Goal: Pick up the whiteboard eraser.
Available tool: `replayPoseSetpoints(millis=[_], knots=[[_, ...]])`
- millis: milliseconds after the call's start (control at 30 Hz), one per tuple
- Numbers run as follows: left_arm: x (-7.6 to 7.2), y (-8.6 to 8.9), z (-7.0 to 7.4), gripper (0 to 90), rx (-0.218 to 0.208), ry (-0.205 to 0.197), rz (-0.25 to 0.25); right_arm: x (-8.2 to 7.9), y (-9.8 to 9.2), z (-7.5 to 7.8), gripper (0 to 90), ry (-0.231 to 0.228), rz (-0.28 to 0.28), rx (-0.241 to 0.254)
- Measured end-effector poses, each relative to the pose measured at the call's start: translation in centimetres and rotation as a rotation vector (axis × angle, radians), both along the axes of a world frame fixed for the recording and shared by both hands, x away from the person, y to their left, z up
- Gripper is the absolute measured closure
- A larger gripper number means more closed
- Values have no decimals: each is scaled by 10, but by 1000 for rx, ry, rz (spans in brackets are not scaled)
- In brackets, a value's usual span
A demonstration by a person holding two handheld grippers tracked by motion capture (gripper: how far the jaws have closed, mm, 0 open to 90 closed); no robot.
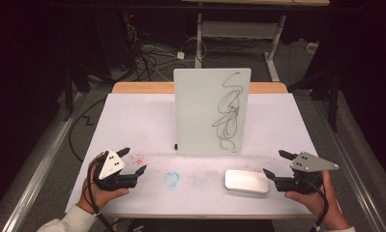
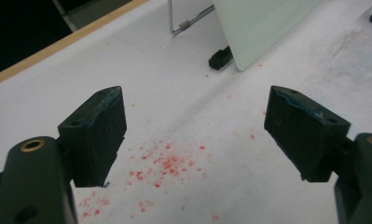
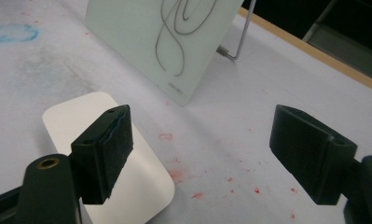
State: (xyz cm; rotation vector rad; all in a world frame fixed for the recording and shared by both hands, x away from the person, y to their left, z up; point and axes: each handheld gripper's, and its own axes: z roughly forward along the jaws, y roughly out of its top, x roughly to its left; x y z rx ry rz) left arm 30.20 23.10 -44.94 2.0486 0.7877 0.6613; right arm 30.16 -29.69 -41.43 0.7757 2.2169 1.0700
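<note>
A small whiteboard (image 1: 212,111) stands upright on a wire stand at the middle of the table, with black scribbles on its right half. A white rounded eraser block (image 1: 246,181) lies flat in front of it, toward the right. My right gripper (image 1: 274,164) is open just right of the block; in the right gripper view the block (image 3: 141,186) lies under its left jaw and the board (image 3: 160,42) stands beyond. My left gripper (image 1: 132,161) is open at the near left, over red specks (image 2: 165,163), with nothing between its jaws.
The table (image 1: 132,121) has a white cover with a blue smudge (image 1: 172,179) near the front middle. A small black part (image 2: 220,58) lies at the board's lower left corner. Cables and a desk frame (image 1: 239,34) are on the floor beyond the far edge.
</note>
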Motion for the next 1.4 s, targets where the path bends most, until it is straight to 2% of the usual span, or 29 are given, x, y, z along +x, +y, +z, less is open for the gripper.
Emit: replayPoseSetpoints(millis=[167, 200, 300, 333, 367, 400, 433, 467, 500, 567, 700, 733, 767, 800, 900, 1000, 1100, 1233, 1267, 1367, 1400], knots=[[1, -1, -3, 196, 11, 12, -2, 3, 2, -1, 220, 31, 33, -35], [2, -1, -3, 196, 22, -1, -2, 3, 1, -1, 220, 37, 42, -39], [2, -2, -5, 196, 20, 25, -6, 8, 0, -2, 220, 60, 59, -51], [2, -2, -5, 196, 36, 16, -12, 10, 0, -2, 222, 76, 62, -56], [1, -2, -6, 196, 35, 30, -9, 13, 0, -2, 224, 84, 74, -65], [1, -2, -7, 196, 43, 20, -13, 15, 1, -2, 224, 99, 81, -74], [0, -2, -8, 196, 41, 35, -9, 18, 2, 0, 224, 116, 100, -84], [1, -2, -8, 196, 44, 28, -14, 21, 3, 1, 224, 136, 116, -97], [0, -2, -8, 196, 46, 45, -13, 23, 6, 1, 224, 155, 135, -114], [-1, -3, -10, 196, 52, 49, -16, 25, 13, 2, 224, 194, 172, -160], [-5, -1, -11, 196, 63, 64, -20, 31, 32, 0, 228, 243, 264, -259], [-6, 0, -12, 196, 63, 66, -17, 33, 41, -3, 230, 274, 296, -305], [-6, 0, -12, 196, 62, 69, -15, 35, 46, -4, 230, 284, 320, -328], [-7, 1, -13, 196, 64, 73, -14, 35, 46, -4, 230, 284, 320, -328], [-8, 2, -14, 196, 74, 84, -12, 40, 59, -12, 230, 326, 370, -390], [-10, 1, -15, 196, 81, 89, -20, 43, 62, -15, 212, 339, 386, -389], [-12, 0, -14, 196, 89, 86, -24, 46, 63, -18, 203, 366, 411, -366], [-13, 0, -15, 196, 89, 89, -20, 47, 70, -25, 227, 390, 446, -396], [-14, 0, -15, 196, 89, 91, -18, 47, 72, -26, 231, 401, 447, -409], [-14, 1, -16, 196, 96, 93, -15, 49, 76, -29, 225, 397, 445, -429], [-14, 1, -16, 196, 104, 95, -11, 50, 77, -31, 230, 414, 436, -419]])
